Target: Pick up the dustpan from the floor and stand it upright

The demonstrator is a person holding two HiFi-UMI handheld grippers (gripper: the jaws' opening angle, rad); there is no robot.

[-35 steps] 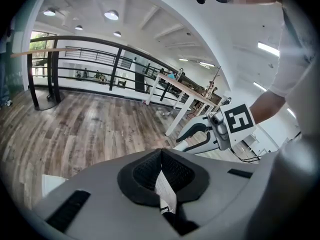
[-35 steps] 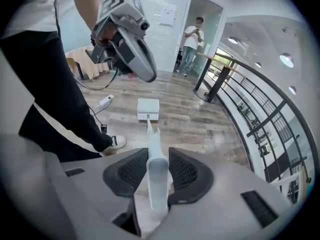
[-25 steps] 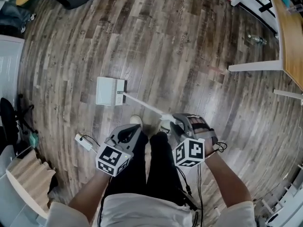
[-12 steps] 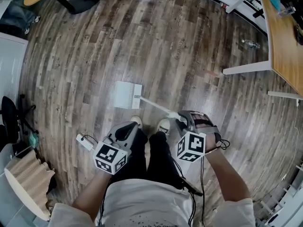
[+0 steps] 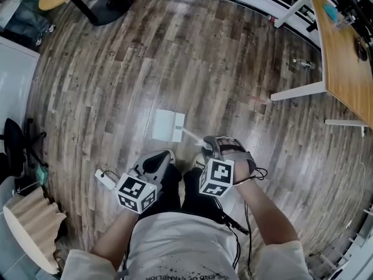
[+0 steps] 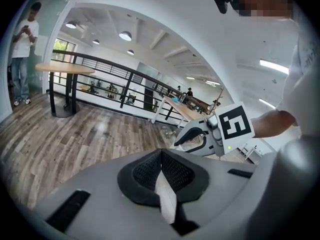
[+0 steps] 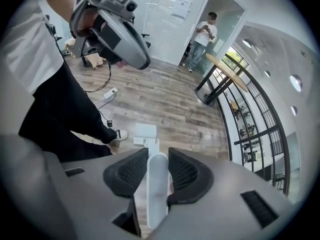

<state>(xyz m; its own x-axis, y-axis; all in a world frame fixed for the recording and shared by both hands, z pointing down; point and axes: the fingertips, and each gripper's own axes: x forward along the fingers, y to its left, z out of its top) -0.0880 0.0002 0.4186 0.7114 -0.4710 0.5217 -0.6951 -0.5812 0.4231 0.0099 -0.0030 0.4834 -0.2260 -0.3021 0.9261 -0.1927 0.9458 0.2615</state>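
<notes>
My left forearm [image 5: 113, 235] and right forearm [image 5: 262, 214] reach forward and down in front of my body. My left hand-held gripper [image 5: 158, 159] slants gently downward by my left leg, its jaws pressed together on nothing. My right hand-held gripper [image 5: 217, 147] points steeply down, jaws clamped on the white dustpan handle [image 7: 156, 184].

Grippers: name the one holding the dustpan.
The right gripper: it clamps the white handle of the dustpan, while the left gripper has its jaws shut on nothing.
</notes>
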